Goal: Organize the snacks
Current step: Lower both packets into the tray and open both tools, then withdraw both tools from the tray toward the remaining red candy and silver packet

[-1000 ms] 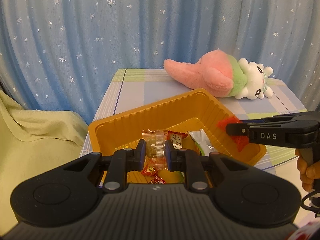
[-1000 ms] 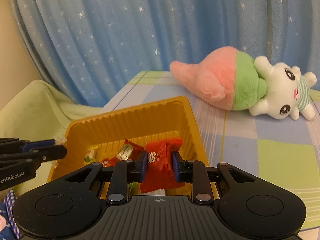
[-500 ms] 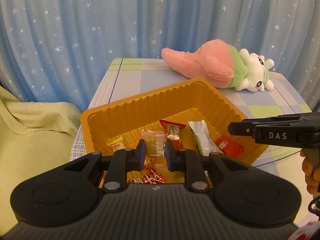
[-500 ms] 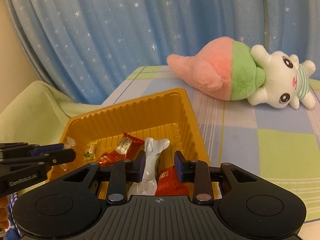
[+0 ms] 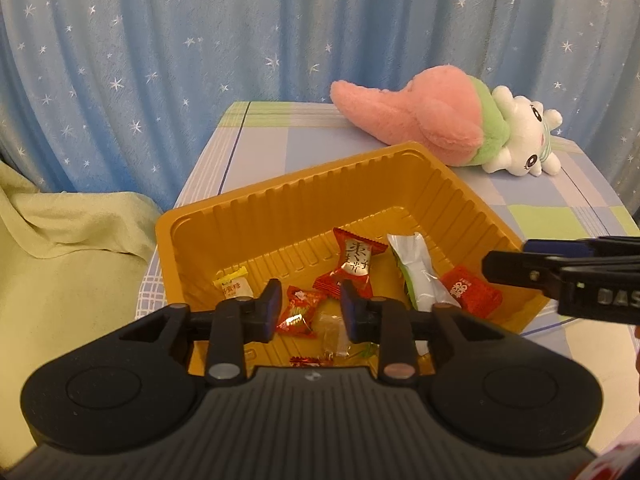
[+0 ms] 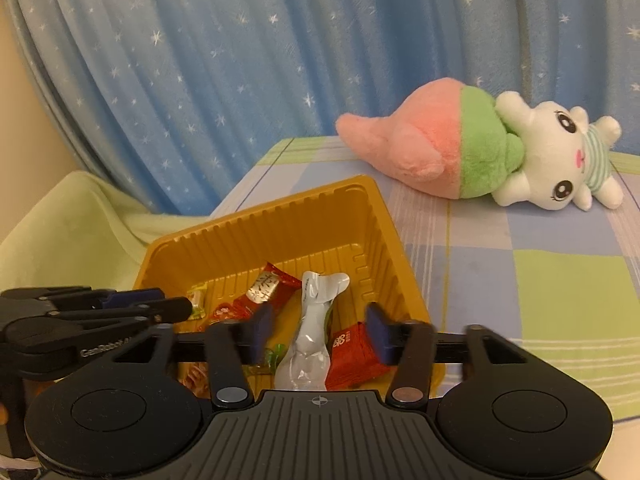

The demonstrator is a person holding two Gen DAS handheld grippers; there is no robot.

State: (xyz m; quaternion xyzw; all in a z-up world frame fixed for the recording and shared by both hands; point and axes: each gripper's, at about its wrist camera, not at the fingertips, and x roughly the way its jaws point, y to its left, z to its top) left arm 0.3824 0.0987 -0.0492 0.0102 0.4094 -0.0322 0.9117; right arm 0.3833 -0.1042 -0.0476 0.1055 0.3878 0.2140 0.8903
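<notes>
Snacks (image 5: pixel 351 268) — (wrapped) inside yellow tray (image 5: pixel 280 204)

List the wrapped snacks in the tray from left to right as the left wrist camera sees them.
Yellow candy → small red candy → clear-wrapped candy → red and gold candy → white packet → red square packet, all inside the orange tray.

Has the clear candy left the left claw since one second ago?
Yes. The clear candy dropped from the left claw onto the tray floor.
</notes>
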